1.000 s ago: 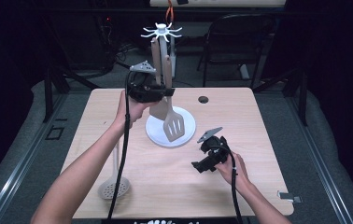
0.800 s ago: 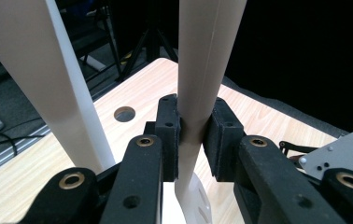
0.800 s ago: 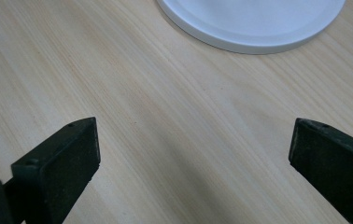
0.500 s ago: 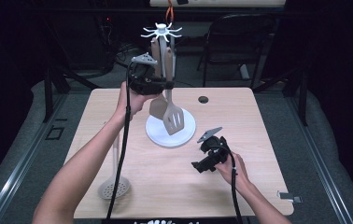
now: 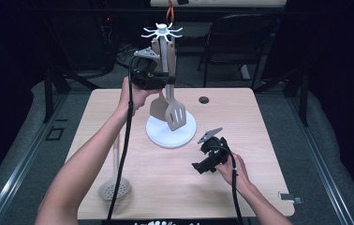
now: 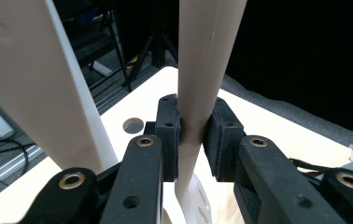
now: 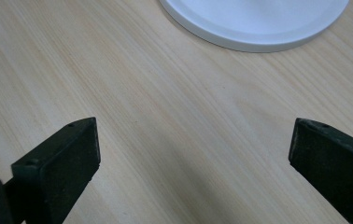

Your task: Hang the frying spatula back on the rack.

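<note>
A white utensil rack stands mid-table on a round base (image 5: 158,133), with a crown of hooks (image 5: 162,32) on top. My left gripper (image 5: 165,77) is raised beside the pole, shut on the beige handle (image 6: 195,70) of a slotted spatula. The spatula's head (image 5: 175,115) hangs over the base. The pads (image 6: 169,135) press the handle from both sides. A second, darker spatula (image 5: 158,107) hangs next to it. My right gripper (image 5: 199,154) rests on the table to the right of the base, open, with bare wood between its jaws (image 7: 193,144).
A beige skimmer (image 5: 113,190) lies near the table's front left edge. A round cable hole (image 5: 204,100) sits at the back of the table. The rack's base rim (image 7: 258,23) lies just ahead of the right gripper. A dark chair (image 5: 240,42) stands behind the table.
My left gripper has risen a little along the rack pole, and the slotted spatula has gone up with it. The right gripper has stayed where it was.
</note>
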### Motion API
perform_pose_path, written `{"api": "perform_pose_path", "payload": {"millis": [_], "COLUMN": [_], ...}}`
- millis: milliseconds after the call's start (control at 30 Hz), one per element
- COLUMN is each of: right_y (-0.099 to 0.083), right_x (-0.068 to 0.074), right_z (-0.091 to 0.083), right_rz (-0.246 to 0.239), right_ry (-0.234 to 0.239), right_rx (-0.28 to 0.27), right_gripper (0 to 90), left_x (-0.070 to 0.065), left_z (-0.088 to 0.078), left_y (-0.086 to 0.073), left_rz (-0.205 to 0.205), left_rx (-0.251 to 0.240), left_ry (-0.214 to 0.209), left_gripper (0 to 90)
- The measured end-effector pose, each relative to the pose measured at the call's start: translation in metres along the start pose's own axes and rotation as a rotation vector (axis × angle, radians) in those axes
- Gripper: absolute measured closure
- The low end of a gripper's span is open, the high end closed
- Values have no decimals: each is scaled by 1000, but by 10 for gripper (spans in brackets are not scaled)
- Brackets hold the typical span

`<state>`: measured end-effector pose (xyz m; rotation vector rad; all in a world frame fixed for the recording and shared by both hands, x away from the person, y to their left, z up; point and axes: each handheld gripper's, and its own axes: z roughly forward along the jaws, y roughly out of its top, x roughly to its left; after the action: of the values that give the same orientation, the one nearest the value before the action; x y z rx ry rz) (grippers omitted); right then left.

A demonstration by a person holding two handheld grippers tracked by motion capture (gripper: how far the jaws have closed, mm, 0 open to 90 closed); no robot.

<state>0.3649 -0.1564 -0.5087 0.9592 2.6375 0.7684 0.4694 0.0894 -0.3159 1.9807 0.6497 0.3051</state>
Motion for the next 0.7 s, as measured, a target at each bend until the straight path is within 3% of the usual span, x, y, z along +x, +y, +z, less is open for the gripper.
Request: {"api": "perform_pose_path", "payload": {"millis": [700], "right_y": [0], "right_x": [2], "right_z": [2], "right_rz": [-2], "right_ry": [6], "right_rx": [6], "right_gripper": [21], "left_x": [14], "left_z": [4], "left_y": [2], "left_rz": [-36], "left_rx": [-4], "left_ry": [27], "left_gripper": [766]}}
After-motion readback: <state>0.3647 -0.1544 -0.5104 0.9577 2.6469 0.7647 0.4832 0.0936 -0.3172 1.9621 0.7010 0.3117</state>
